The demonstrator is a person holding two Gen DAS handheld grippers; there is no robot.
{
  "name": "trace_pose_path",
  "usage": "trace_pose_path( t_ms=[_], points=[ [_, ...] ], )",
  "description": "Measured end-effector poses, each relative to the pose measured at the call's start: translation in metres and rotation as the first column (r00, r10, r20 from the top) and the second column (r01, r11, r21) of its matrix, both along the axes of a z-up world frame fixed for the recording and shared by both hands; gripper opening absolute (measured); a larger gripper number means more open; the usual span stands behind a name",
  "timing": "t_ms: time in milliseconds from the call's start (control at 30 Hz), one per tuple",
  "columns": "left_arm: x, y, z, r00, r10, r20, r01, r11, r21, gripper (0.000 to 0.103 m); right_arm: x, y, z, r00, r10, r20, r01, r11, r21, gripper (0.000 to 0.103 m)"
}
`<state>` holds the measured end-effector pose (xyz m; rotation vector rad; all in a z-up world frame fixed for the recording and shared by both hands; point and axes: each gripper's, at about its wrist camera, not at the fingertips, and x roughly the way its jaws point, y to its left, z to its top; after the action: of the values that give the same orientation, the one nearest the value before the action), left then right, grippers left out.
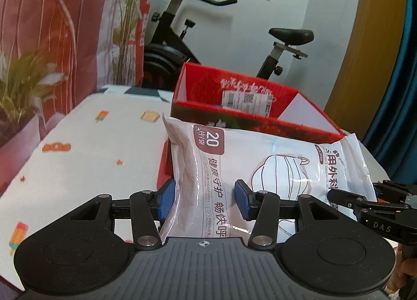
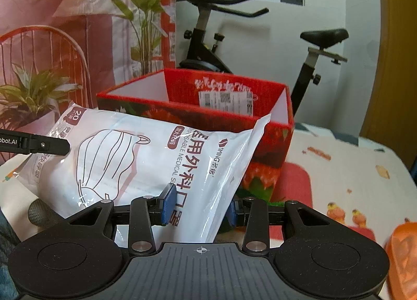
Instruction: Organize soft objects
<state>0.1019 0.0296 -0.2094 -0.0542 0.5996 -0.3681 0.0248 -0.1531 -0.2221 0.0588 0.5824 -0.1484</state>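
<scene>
A pink-and-red printed backdrop cloth with painted green leaves hangs at far left behind a table covered in a white cloth dotted with small cartoon food prints. Over that cloth, the left gripper, black with blue pads, has one end of a white plastic bag of disposable medical face masks, printed with a line drawing of a mask, Chinese text and a "20" badge, between its fingers; the jaws stand moderately apart, the left pad against the bag's edge, and whether the right pad presses the film cannot be told. The bag stands on edge, tilted, leaning against the near wall of an open red cardboard box with white inner walls, a white shipping label stuck on its far inner side. To the right, the right gripper brackets the bag's other end, its jaws narrowed around the film, the left pad on the printed face and the right pad mostly hidden behind the bag. A black exercise bike stands behind the box against a pale wall. At far right in the right wrist view, a blurred orange object sits at the table's edge.
</scene>
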Motion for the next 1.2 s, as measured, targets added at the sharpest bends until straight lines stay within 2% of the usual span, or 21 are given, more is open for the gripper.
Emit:
trace_pose_path(
  t_ms=[267,433,567,900,1200],
  points=[
    [0.005,-0.007,0.034,0.997,-0.033,0.074,0.033,0.999,0.000,0.051,0.005,-0.008,0.038,0.998,0.006,0.064,-0.002,0.998,-0.063,0.036],
    [0.032,-0.020,0.058,0.993,-0.040,0.109,0.041,0.999,-0.006,0.051,0.029,-0.026,0.070,0.996,0.013,0.092,-0.004,0.995,-0.103,0.036],
    [0.060,-0.039,0.070,0.992,-0.050,0.113,0.049,0.999,0.008,0.052,0.057,-0.047,0.084,0.995,0.000,0.099,0.013,0.992,-0.129,0.036],
    [0.129,-0.067,0.052,0.999,-0.040,0.020,0.039,0.998,0.043,0.053,0.123,-0.081,0.067,0.999,-0.035,0.022,0.037,0.987,-0.153,0.035],
    [0.156,-0.076,0.029,0.998,-0.053,-0.033,0.057,0.991,0.122,0.052,0.156,-0.088,0.041,0.997,-0.036,-0.064,0.027,0.990,-0.141,0.035]
  ],
)
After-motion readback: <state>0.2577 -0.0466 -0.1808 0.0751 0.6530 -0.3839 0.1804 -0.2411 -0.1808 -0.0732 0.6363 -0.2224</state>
